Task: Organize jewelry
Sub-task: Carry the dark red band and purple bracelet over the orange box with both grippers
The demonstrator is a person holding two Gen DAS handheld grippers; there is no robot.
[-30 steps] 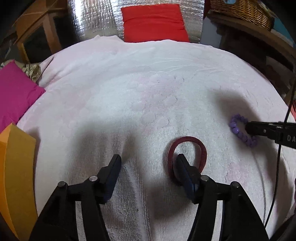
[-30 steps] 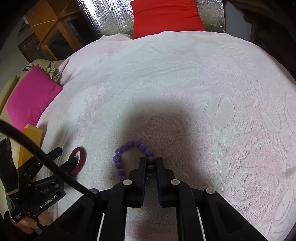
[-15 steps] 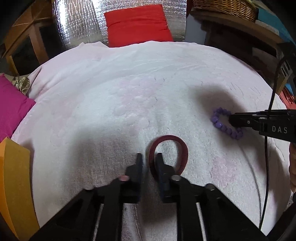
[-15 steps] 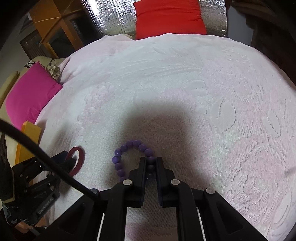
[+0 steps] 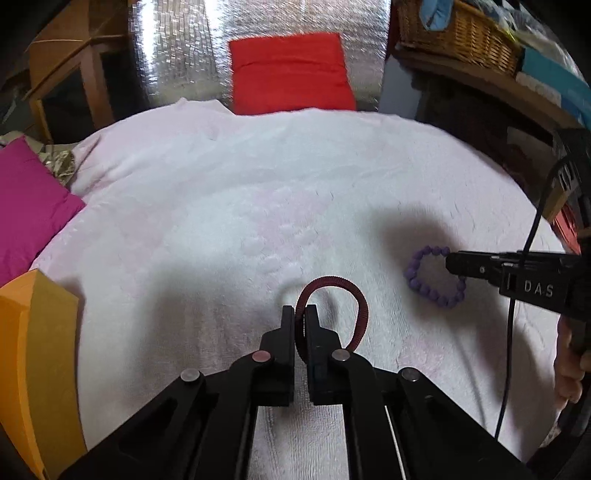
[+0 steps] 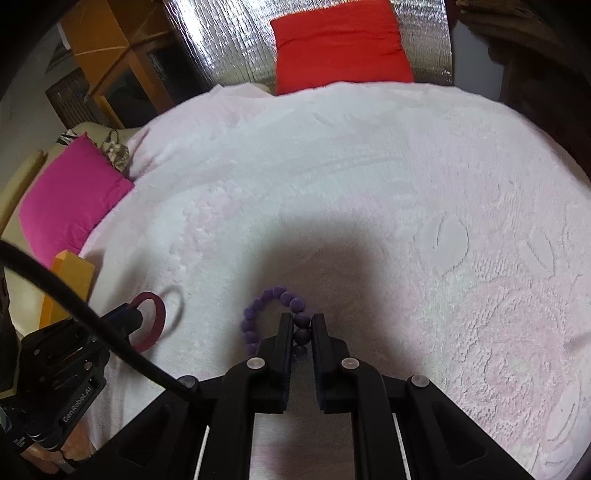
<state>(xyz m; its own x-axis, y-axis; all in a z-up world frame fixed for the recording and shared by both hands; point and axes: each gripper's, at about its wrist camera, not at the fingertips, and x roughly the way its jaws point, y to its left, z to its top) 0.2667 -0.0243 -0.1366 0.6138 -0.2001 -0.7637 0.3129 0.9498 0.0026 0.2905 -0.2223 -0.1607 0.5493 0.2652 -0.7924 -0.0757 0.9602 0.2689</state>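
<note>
A dark red ring bracelet point(image 5: 347, 295) hangs from my left gripper point(image 5: 300, 314), which is shut on its left side and holds it a little above the pale pink blanket point(image 5: 221, 206). In the right wrist view the same red bracelet point(image 6: 155, 317) is lifted, its shadow on the blanket beside it. A purple bead bracelet point(image 6: 271, 301) lies on the blanket with my right gripper point(image 6: 302, 325) shut on its near beads. The left wrist view shows the purple bracelet point(image 5: 430, 278) at the right, gripped by the right gripper point(image 5: 448, 260).
An orange and mustard box point(image 5: 33, 354) stands at the left edge. A magenta cushion point(image 5: 26, 206) lies at the far left, a red cushion point(image 5: 291, 74) at the back, a wicker basket point(image 5: 458, 33) on a shelf at the back right. A black cable point(image 5: 517, 314) hangs at the right.
My left gripper went from open beside the red bracelet to shut on its rim, then lifted it off the blanket. The right gripper stayed shut on the purple beads.
</note>
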